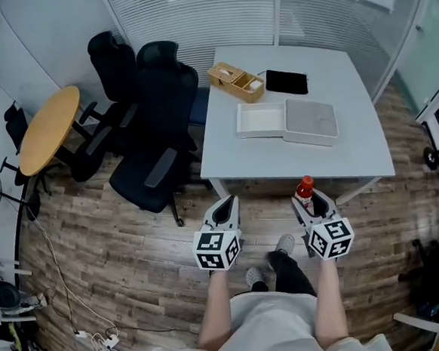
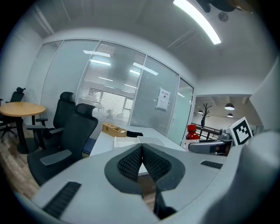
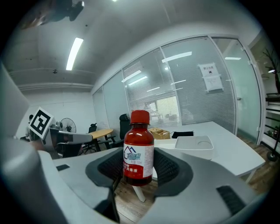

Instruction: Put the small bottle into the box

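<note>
Only the right gripper view shows the bottle's label. It stands upright, clamped in the right gripper's jaws, short of the worktop bearing the box. The left gripper's jaws meet, empty.

The small bottle, dark red with a red cap and a white label, stands upright, clamped between the jaws of the right hand-held gripper, off the desk just before its near edge. The box lies opened flat at the desk's middle, its white and grey halves side by side.
</note>
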`<state>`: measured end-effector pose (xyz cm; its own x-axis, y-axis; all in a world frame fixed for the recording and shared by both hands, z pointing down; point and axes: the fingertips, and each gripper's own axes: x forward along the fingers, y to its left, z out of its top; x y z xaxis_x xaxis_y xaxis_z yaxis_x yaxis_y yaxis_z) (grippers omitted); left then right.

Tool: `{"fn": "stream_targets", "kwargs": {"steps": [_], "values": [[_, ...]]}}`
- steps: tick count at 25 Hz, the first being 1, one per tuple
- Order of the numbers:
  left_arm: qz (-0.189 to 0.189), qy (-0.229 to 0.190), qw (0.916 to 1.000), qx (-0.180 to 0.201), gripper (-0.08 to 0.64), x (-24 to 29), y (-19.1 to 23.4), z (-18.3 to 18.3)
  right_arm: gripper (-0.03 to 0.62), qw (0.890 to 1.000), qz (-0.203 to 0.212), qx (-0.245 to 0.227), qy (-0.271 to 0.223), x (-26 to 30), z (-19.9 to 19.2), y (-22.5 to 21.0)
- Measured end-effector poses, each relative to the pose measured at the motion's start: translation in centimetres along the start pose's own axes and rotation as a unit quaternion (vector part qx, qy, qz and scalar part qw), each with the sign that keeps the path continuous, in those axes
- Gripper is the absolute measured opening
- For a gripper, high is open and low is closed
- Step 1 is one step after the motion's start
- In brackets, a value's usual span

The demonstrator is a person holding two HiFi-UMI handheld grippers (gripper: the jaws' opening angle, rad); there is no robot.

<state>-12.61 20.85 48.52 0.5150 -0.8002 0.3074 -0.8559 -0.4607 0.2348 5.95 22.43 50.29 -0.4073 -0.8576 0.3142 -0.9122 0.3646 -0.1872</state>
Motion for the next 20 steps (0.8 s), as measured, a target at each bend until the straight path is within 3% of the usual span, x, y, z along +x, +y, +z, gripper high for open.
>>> {"fn": "stream_targets", "kwargs": {"steps": [16,20], "values": [[0.016,0.016,0.9997,0.013,0.028,9.2,5.9,2.7,0.219,1.0,0.024,0.006,-0.001,12.4,3.0,-4.2],[0.027,0.03,0.9991,0.012,0.028,12.3,7.1,3.8,0.219,0.999,0.039,0.028,-0.002,15.5,4.8,-6.1]]}}
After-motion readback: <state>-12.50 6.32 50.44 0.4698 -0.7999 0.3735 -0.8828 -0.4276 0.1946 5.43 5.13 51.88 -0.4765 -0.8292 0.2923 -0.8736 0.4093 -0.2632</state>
